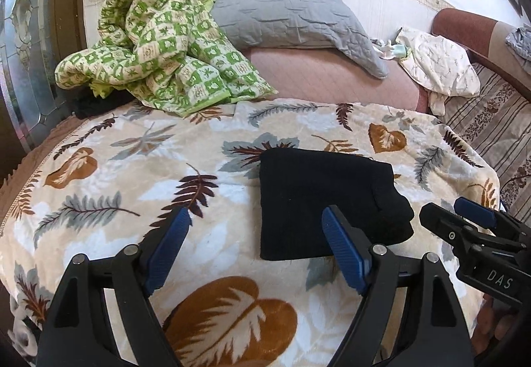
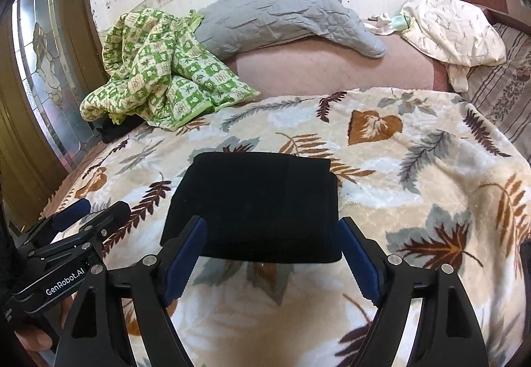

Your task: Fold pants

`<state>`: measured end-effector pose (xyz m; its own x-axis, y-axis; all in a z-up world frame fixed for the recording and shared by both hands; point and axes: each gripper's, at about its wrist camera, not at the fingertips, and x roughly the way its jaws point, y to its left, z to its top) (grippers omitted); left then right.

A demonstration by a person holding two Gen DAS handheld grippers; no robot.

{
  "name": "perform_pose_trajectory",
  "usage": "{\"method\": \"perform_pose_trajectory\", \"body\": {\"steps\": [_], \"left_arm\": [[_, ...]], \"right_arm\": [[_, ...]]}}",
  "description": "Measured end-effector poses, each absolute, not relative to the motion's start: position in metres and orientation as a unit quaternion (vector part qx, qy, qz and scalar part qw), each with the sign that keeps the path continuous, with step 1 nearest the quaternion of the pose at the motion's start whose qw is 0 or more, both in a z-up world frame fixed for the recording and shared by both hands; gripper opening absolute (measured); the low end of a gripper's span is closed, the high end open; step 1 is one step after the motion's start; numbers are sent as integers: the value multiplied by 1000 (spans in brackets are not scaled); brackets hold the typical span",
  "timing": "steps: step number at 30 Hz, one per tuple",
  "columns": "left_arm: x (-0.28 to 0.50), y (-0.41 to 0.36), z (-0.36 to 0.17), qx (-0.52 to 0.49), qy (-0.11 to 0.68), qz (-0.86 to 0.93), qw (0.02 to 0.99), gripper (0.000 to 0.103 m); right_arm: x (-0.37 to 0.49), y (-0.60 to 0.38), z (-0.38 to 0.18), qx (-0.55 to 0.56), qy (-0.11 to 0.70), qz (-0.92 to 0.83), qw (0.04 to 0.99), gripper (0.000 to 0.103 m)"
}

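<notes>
Both tools are of the same build. The left gripper [image 1: 257, 217] has two black plastic arms, each shaped like a frame with long cut-out windows, and round silver pins sit at the joints. Its fingers [image 1: 341, 245] carry blue ribbed pads. On the side of its body are the white letters "GenRobot.AI". The right gripper [image 2: 270, 227] looks the same: black frame, silver pins, dark blue ribbed pads [image 2: 186, 259]. Its side bears the white letters "DAS" and small silver screws.
</notes>
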<state>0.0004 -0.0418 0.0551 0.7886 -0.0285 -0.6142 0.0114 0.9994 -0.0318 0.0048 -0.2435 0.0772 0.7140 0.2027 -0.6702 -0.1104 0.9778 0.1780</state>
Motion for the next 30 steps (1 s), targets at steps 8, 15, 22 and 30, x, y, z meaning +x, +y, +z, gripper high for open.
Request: {"method": "perform_pose_trajectory", "body": {"steps": [8, 15, 22, 30], "left_arm": [[-13, -38, 65, -18, 311, -8, 950, 83], [-19, -38, 67, -14, 307, -8, 952, 83], [-22, -41, 67, -11, 306, -10, 952, 83], [-22, -44, 67, -9, 306, -12, 952, 83]], "right_arm": [[-7, -243, 83, 58, 367, 84, 925, 82], [-13, -243, 84, 57, 367, 87, 924, 82], [-15, -242, 84, 56, 370, 86, 923, 82], [-12, -243, 80, 57, 379, 87, 920, 82]]}}
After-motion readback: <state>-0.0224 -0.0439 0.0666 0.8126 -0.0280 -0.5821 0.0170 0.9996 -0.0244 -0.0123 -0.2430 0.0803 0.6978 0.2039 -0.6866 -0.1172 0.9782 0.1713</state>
